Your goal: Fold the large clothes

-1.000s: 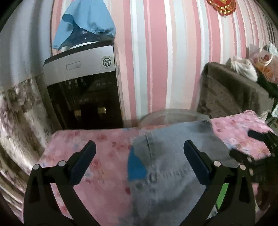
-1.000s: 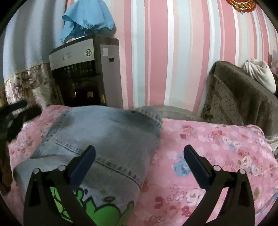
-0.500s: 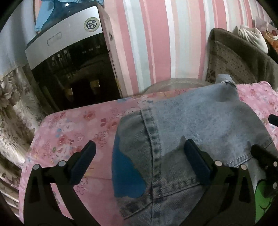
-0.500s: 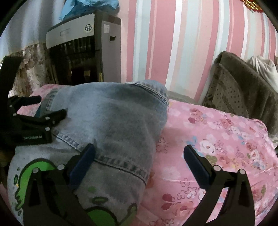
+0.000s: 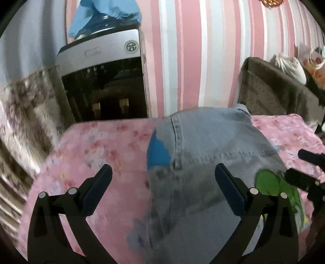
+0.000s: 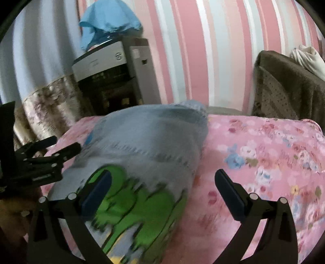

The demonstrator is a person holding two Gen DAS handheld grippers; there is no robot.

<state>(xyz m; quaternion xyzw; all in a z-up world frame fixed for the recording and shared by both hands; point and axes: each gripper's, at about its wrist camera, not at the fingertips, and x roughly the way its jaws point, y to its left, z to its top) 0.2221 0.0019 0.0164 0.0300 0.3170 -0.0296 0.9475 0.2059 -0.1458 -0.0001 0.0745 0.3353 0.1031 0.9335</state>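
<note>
Left claw (image 5: 163, 188): spread wide, nothing pinched, held above the near end of the folded denim garment (image 5: 205, 154). Its right finger is seen over the denim, its left finger over bare pink floral cover (image 5: 97, 146). So the garment's left edge falls between the fingers, slightly right of claw centre.

Right claw (image 6: 163, 189): also spread, empty. Mirror case: left finger over the green cartoon print (image 6: 130, 201) at the garment's near end, right finger over bare cover. The garment's right edge passes between its fingers.

Garment position: a folded bundle lying on the floral-covered surface (bed or worktop, cannot be told), between the two claws. Long axis runs away from the claws toward the striped wall (image 5: 182, 61); the far end, with a hem visible, sits near the back edge of the surface. Blue patch (image 5: 157, 152) on the left side, beside the vertical seam. Green print at the near end.

Nearness: both claws are judged about equally close to the near end, one on each side edge. The left claw is also seen at the left margin of the right wrist view, level with the bundle's left flank. Right view is motion-blurred, so contact cannot be confirmed.

Judgement: the next fold or squaring move would be made along the long axis, near end taken toward the far hem, each claw closing on its own side edge.

Behind: water dispenser (image 5: 105, 67) with blue cloth (image 5: 105, 14) on top, brown chair (image 5: 276, 91) at right.
</note>
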